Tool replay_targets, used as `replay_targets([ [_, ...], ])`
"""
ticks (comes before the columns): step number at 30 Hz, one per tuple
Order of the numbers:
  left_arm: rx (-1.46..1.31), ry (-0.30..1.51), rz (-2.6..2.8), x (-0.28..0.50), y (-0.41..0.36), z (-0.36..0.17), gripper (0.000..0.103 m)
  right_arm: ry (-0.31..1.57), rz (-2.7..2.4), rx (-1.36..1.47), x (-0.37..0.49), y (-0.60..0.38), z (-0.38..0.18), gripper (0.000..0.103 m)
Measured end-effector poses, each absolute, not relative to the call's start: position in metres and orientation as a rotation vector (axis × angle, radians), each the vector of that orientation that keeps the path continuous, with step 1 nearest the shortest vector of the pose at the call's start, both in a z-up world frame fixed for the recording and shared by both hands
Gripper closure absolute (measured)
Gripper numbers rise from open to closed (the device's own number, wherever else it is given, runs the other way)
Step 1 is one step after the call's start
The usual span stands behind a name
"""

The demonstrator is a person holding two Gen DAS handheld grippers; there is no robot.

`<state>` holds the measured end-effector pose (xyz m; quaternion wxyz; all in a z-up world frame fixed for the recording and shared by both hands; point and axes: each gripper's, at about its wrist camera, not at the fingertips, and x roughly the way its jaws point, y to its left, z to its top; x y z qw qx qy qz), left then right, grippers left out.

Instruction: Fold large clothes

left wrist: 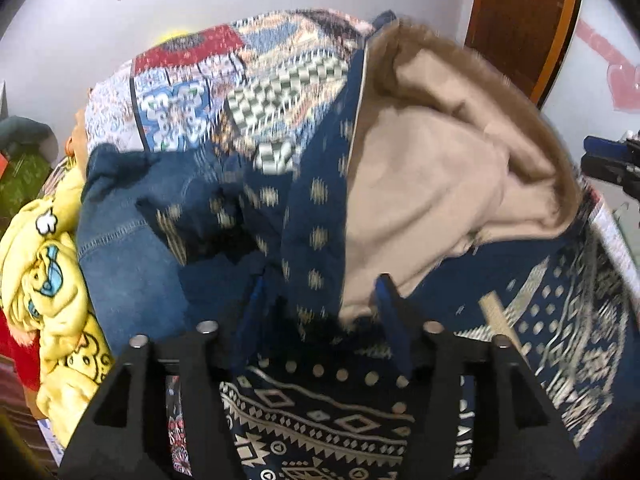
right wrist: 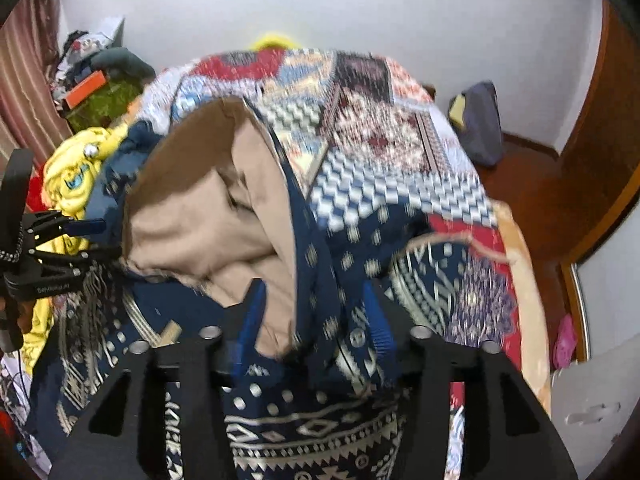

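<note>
Two views: through the left wrist, our left gripper [left wrist: 320, 304] has its jaws spread around a bunched fold of the navy patterned garment [left wrist: 320, 412], tan lining at one o'clock. Through the right wrist, our right gripper [right wrist: 316, 312] likewise straddles it with jaws parted on the bed [right wrist: 384, 128]; folding seems barely begun.

Between the matt black plastic fingers of the left gripper [left wrist: 320, 304], tipped with glossy blue pads, hangs a soft navy printed cloth garment [left wrist: 316, 420] with a matt beige fleece lining, while beyond it lie a patchwork quilt [left wrist: 240, 92] of woven cotton and stitched denim [left wrist: 128, 264].
</note>
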<state>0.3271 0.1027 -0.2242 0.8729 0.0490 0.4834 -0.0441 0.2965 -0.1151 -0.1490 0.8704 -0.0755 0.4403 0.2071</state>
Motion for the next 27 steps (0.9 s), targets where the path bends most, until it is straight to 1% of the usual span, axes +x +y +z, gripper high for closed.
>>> replay_targets([
  [3, 0.091, 0.971, -0.105, 0.340, 0.100, -0.208, 0.038, 0.890, 0.439, -0.155, 0.307, -0.104, -0.141, 0.049],
  [7, 0.079, 0.953, -0.117, 0.368, 0.098, -0.201, 0.038, 0.892, 0.452, -0.127, 0.331, -0.091, -0.144, 0.049],
  [16, 0.028, 0.948, -0.151, 0.432, 0.090, -0.210, 0.038, 0.968, 0.483, -0.070, 0.382, -0.071, -0.173, 0.049],
  [18, 0.013, 0.939, -0.162, 0.438, 0.087, -0.210, 0.040, 0.990, 0.505, -0.053, 0.389, -0.067, -0.180, 0.049],
  [19, 0.001, 0.930, -0.172, 0.442, 0.086, -0.210, 0.049, 0.997, 0.515, -0.042, 0.393, -0.064, -0.184, 0.049],
  [20, -0.004, 0.930, -0.179, 0.446, 0.085, -0.210, 0.054, 1.005, 0.522, -0.035, 0.396, -0.063, -0.186, 0.052],
  [21, -0.005, 0.934, -0.188, 0.449, 0.083, -0.211, 0.064, 1.007, 0.527, -0.026, 0.398, -0.063, -0.188, 0.061],
  [22, -0.006, 0.931, -0.200, 0.450, 0.081, -0.210, 0.077, 1.008, 0.532, -0.019, 0.398, -0.062, -0.190, 0.066],
  [23, -0.004, 0.926, -0.208, 0.449, 0.079, -0.210, 0.085, 1.014, 0.544, -0.009, 0.399, -0.062, -0.190, 0.078],
  [24, 0.010, 0.920, -0.214, 0.447, 0.077, -0.209, 0.097, 1.021, 0.562, 0.007, 0.398, -0.062, -0.190, 0.090],
  [25, 0.027, 0.905, -0.211, 0.443, 0.074, -0.206, 0.097, 1.026, 0.580, 0.025, 0.396, -0.064, -0.189, 0.094],
  [27, 0.039, 0.873, -0.229, 0.431, 0.072, -0.196, 0.097, 1.012, 0.598, 0.042, 0.388, -0.066, -0.183, 0.095],
])
